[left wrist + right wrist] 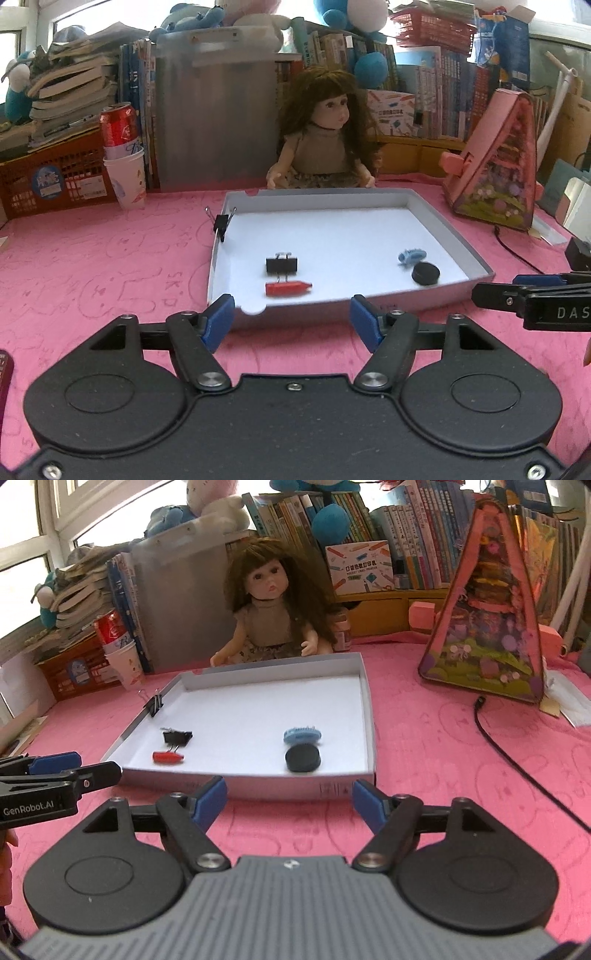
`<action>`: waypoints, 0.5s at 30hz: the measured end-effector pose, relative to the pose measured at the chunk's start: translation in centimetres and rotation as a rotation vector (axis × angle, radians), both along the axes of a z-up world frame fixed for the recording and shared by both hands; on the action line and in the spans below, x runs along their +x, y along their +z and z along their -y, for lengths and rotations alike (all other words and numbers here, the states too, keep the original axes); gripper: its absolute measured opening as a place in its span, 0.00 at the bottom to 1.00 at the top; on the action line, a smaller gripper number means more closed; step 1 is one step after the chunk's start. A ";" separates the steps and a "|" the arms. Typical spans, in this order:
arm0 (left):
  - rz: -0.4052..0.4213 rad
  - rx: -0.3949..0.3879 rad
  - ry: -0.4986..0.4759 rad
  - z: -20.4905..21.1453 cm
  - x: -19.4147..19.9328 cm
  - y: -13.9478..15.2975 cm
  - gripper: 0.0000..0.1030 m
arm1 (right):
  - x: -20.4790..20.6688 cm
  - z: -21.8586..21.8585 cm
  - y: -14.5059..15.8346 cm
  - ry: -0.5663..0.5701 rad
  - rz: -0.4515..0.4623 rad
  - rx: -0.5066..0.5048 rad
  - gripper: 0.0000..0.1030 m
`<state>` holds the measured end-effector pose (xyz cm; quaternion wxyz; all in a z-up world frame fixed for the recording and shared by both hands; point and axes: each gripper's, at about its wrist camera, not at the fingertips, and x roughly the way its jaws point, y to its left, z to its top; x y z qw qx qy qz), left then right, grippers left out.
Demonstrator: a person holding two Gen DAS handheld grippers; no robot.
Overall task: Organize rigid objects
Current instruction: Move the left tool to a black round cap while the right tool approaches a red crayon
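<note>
From my left wrist view, my left gripper (291, 319) hangs just short of the near wall of the shallow white box lid (448, 230), its blue pads apart with nothing between them. Inside the lid, near its front-left corner, a black binder clip (281, 265) lies just behind a small red marker-shaped piece (288, 288), the two almost touching. Toward the lid's front-right corner a black disc (426, 274) sits just in front of a little blue brush-like piece (411, 255). A second binder clip (221, 223) is clamped on the lid's left wall, standing up from it. My right gripper (491, 295) pokes in from the right, level with the lid's near edge; from here I cannot tell how its jaws stand.

From my right wrist view, my right gripper (288, 799) also hovers just before the lid's near wall (258, 788), pads wide apart and empty. The same four pieces lie inside: clip (177, 736) and red piece (168, 757) at front-left, blue piece (303, 734) and disc (303, 759) at front-right. The wall clip (156, 704) is on the left rim. My left gripper (74, 768) shows at the left edge.

I see no loose small pieces on the pink tablecloth (461, 775) around the lid, so I judge the gathering essentially done; at most, tidying within the lid remains.
</note>
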<state>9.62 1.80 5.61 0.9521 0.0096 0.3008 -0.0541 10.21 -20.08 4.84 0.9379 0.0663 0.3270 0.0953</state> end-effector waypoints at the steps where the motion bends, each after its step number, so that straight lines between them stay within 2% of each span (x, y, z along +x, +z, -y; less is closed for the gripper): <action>1: 0.001 -0.001 0.000 0.0 -0.5 -0.1 0.65 | -0.5 0.1 -0.1 0.001 0.004 0.004 0.82; 10: 0.013 0.019 0.009 0.1 -4.2 -1.3 0.66 | -4.9 0.3 -1.6 -0.061 0.095 -0.046 0.82; 15: 0.003 -0.005 0.021 -0.2 -5.8 -2.0 0.66 | -6.3 0.3 -2.4 -0.071 0.117 -0.053 0.82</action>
